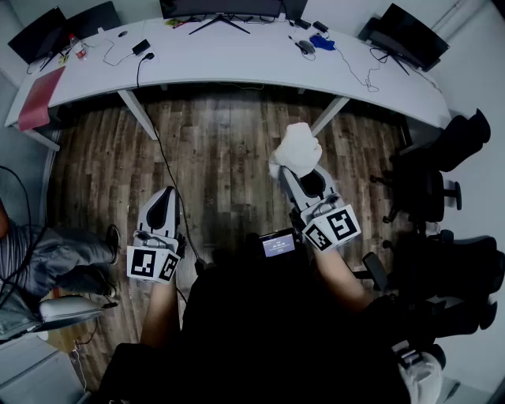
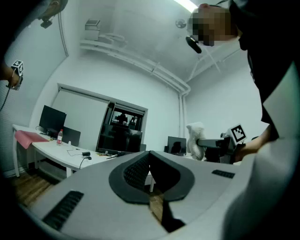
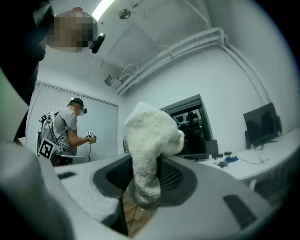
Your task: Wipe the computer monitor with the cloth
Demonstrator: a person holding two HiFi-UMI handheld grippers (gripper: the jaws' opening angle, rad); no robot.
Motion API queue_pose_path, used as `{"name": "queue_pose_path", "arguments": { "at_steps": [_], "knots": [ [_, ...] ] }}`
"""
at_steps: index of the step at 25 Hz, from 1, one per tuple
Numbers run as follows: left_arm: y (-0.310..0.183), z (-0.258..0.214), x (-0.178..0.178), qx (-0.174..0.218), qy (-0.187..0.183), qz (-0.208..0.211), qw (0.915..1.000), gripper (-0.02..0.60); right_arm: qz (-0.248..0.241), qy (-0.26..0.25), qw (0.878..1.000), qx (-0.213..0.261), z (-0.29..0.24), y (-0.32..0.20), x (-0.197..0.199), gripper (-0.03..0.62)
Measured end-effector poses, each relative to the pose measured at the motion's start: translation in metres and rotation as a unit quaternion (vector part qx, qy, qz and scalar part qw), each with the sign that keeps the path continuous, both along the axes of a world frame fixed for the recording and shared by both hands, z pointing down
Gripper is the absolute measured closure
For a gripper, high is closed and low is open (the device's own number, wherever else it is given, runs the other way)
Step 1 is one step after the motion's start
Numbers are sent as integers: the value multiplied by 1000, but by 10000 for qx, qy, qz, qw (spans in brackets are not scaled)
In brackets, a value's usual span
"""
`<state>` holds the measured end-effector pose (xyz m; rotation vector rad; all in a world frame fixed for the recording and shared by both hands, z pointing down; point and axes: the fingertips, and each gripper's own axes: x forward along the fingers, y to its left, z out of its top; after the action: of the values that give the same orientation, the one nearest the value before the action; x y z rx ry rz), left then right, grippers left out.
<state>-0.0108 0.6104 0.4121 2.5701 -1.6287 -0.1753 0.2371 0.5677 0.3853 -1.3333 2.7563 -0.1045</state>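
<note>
Head view: cloth gripped, wiping not begun.
Right gripper (image 1: 300, 175) jaws clamp the cloth (image 1: 296, 148), left gripper (image 1: 166, 196) jaws closed, empty; next, reach the monitor (image 1: 221, 6) on the table (image 1: 237, 63) (well ahead).

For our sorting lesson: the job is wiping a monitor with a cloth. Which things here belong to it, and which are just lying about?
Job: fluffy white cloth, held in the right gripper; black flat computer monitor straight ahead.
Lying about: small blue object on the long white desk; flat pink item; black office chairs; left gripper, shut and idle.
</note>
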Motion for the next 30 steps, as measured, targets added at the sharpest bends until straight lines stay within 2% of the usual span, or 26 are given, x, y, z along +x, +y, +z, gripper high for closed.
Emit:
{"name": "queue_pose_path", "arguments": {
  "at_steps": [5,11,14,21,25,30],
  "knots": [
    [-23,-12,35,62,-36,92,9999,586,-158,29,9995,262,-17,-13,24,456],
    [-43,-11,75,-42,14,241,9997,586,-1,-394,9992,76,-1,-21,72,454],
    [-51,-5,85,-179,215,222,9994,586,47,-276,9996,-35,11,-31,88,454],
    [-71,4,110,-268,-28,54,9996,586,-123,-117,9997,-173,31,-59,116,454],
    [-86,5,112,-350,-48,-23,9994,586,-193,-19,9987,-479,51,-74,120,454],
    [-111,12,92,-478,-94,-180,9987,586,-362,56,9972,-657,64,-106,102,454]
  ]
}}
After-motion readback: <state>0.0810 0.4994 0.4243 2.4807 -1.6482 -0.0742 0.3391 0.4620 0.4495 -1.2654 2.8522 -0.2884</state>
